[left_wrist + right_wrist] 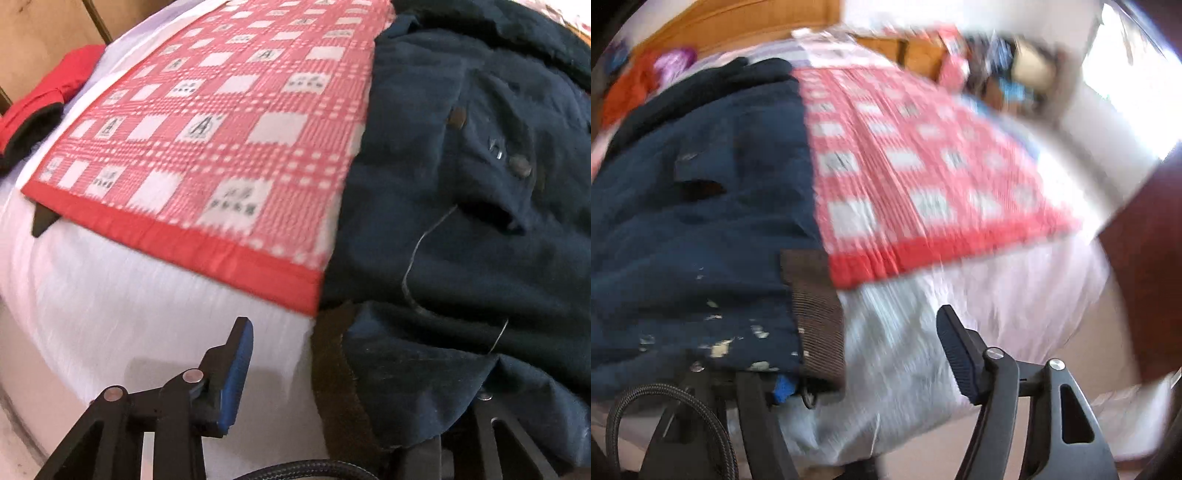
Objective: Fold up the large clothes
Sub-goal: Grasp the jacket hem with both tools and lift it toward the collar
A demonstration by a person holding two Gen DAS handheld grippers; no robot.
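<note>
A large dark navy jacket (461, 184) with a brown ribbed hem band (332, 373) lies on the bed, partly over a red-and-white checked mat (221, 122). My left gripper (332, 384) is open; its left finger (236, 376) shows over the white sheet, and the right finger is hidden under the jacket's hem. In the right wrist view the jacket (701, 221) fills the left, its brown band (816, 314) at the hem. My right gripper (871, 354) is open; its right finger (960, 358) is free and its left finger is covered by the jacket.
The bed has a white sheet (129, 295). A red garment with black trim (40, 110) lies at the bed's far left by a wooden wall. In the right wrist view, orange and purple clothes (646, 77) lie at the back, with cluttered furniture (997, 62) behind and a dark brown cabinet (1145, 258) right.
</note>
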